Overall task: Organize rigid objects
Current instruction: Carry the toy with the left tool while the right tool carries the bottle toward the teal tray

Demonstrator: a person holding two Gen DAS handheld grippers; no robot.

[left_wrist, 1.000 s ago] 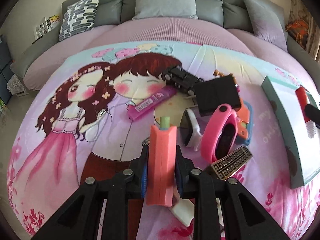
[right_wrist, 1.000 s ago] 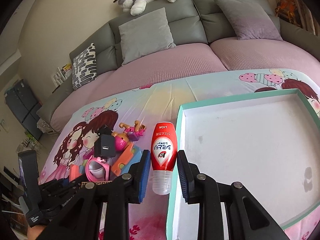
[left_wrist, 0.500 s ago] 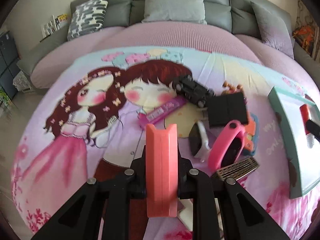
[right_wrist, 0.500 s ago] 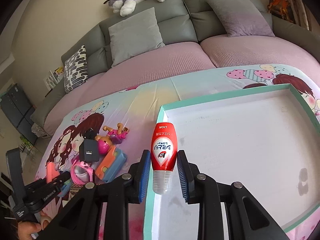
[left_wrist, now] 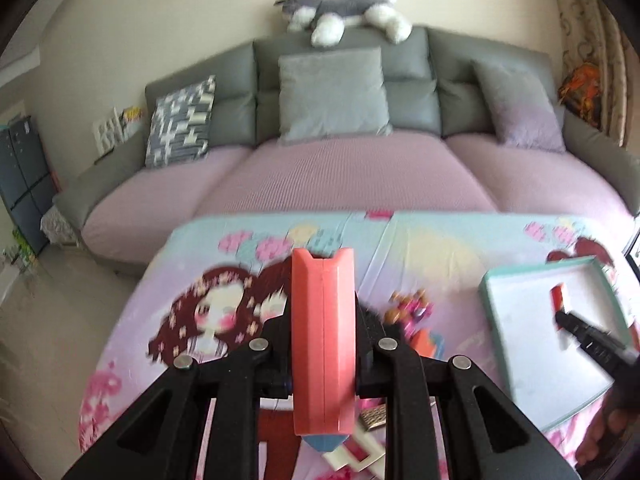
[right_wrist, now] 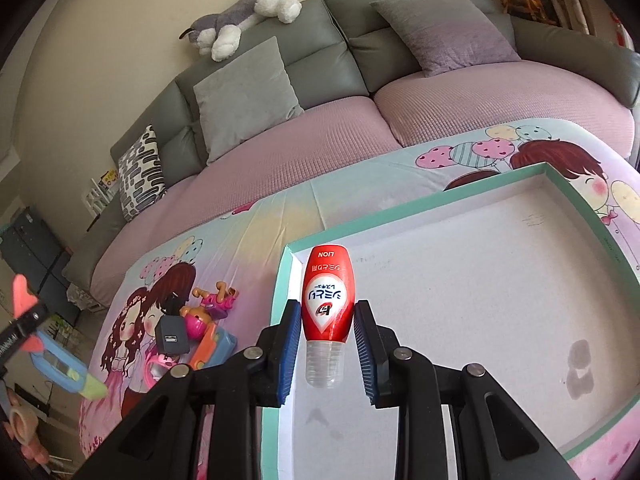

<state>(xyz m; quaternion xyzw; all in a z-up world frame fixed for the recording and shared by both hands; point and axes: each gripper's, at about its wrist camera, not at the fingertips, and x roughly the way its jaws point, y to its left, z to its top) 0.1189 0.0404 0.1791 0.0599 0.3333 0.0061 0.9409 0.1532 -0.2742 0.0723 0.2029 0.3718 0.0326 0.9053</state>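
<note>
Tray (right_wrist: 576, 216) holds nothing yet: right gripper (right_wrist: 328, 334) pinches the red bottle (right_wrist: 328, 296) above it, left gripper (left_wrist: 322, 344) clamps the coral case (left_wrist: 322, 340), loose toys (right_wrist: 200, 328) remain outside.

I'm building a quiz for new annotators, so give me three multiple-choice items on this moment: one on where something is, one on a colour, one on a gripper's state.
1. Where is the red squeeze bottle with the clear cap?
A. lying on the sofa
B. held over the near-left corner of the teal-rimmed white tray
C. in the toy pile

2. What colour is the long flat plastic piece in the left gripper?
A. coral-orange
B. green
C. black

3. What is the right gripper doing?
A. wide open, holding nothing
B. gripping a black charger
C. shut on the bottle

Answers: 
1 B, the bottle hangs above the tray's corner. 
2 A, the coral piece fills the left wrist view. 
3 C, both blue pads press the bottle's sides.
</note>
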